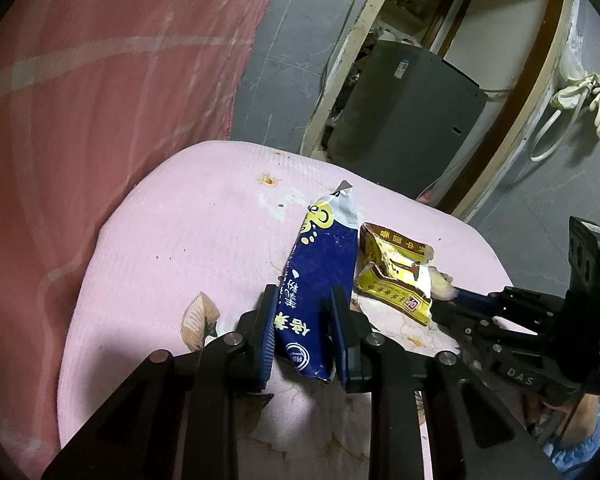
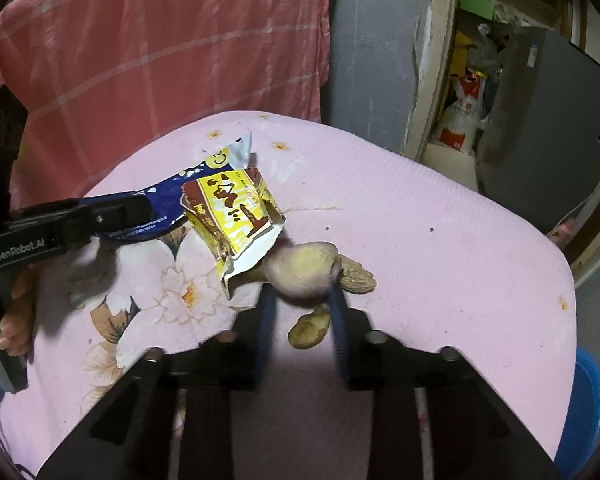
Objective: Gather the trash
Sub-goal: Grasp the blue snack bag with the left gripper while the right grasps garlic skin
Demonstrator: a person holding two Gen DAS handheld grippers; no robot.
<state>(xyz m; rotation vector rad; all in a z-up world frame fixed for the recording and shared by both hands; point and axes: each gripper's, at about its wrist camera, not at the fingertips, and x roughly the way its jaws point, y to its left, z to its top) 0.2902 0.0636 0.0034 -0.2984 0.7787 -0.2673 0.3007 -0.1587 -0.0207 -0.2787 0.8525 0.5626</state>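
A blue snack wrapper (image 1: pixel 320 264) stands up from the pink cushioned seat (image 1: pixel 172 240), and my left gripper (image 1: pixel 303 294) is shut on its lower half. Beside it lies a torn yellow wrapper (image 1: pixel 396 276). In the right wrist view, my right gripper (image 2: pixel 300 294) is shut on a pale yellowish lump (image 2: pixel 300 270) just right of the yellow wrapper (image 2: pixel 232 216). The left gripper (image 2: pixel 140 208) comes in from the left there, holding the blue wrapper (image 2: pixel 176 184). From the left wrist view, the right gripper (image 1: pixel 456 294) reaches in from the right.
Two peanut shells (image 2: pixel 356 276) (image 2: pixel 306 330) lie by the right fingers. A red checked cloth (image 2: pixel 160 48) hangs behind the seat (image 2: pixel 440 240). A grey appliance (image 1: pixel 404 112) stands in a doorway. A blue bin (image 2: pixel 588 400) sits low at the right.
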